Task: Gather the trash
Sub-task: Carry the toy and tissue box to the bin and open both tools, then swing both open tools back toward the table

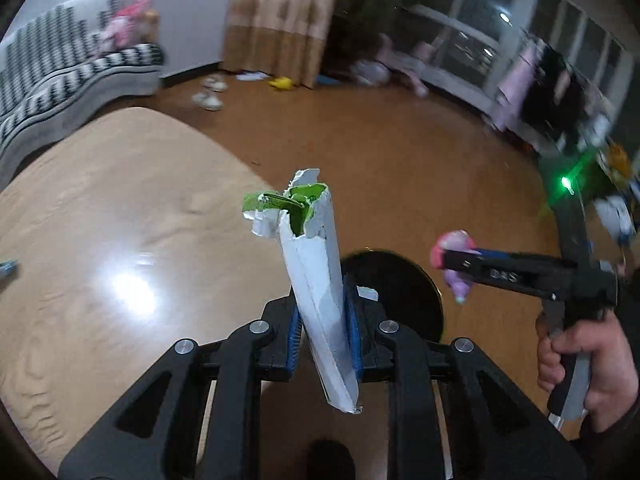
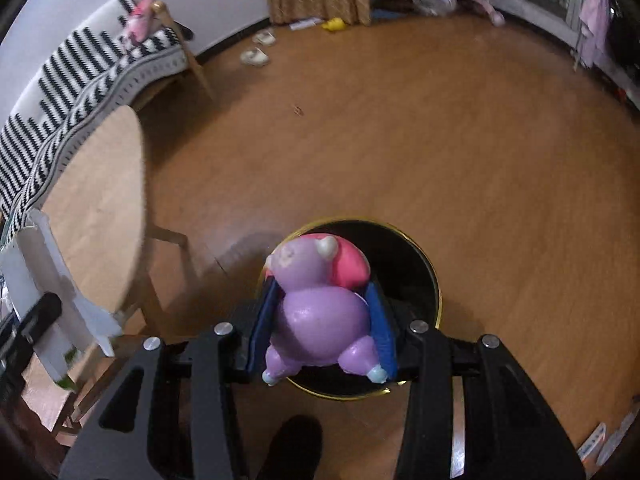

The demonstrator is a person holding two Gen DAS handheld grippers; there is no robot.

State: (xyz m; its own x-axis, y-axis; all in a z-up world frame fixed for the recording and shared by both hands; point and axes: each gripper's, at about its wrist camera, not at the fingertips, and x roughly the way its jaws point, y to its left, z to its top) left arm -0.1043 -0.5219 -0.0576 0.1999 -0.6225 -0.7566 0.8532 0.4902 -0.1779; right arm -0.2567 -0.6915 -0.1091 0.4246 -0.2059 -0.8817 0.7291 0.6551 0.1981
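Nearly there: left tongs (image 1: 320, 344) pinching torn white carton (image 1: 316, 280), right tongs (image 2: 320, 328) clamping purple toy (image 2: 320, 312) directly above black bin (image 2: 416, 280). Neither dropped yet; both releases left.

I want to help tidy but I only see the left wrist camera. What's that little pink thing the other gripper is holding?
Observer: A purple toy animal with a pink ear; the right gripper is shut on it.
Operator: Is it over the bin?
Observer: Yes, in the right wrist view the toy sits directly in front of the black bin with the gold rim.
Operator: Does that camera see my carton?
Observer: Yes, the torn white carton shows at its left edge, beside the wooden table.
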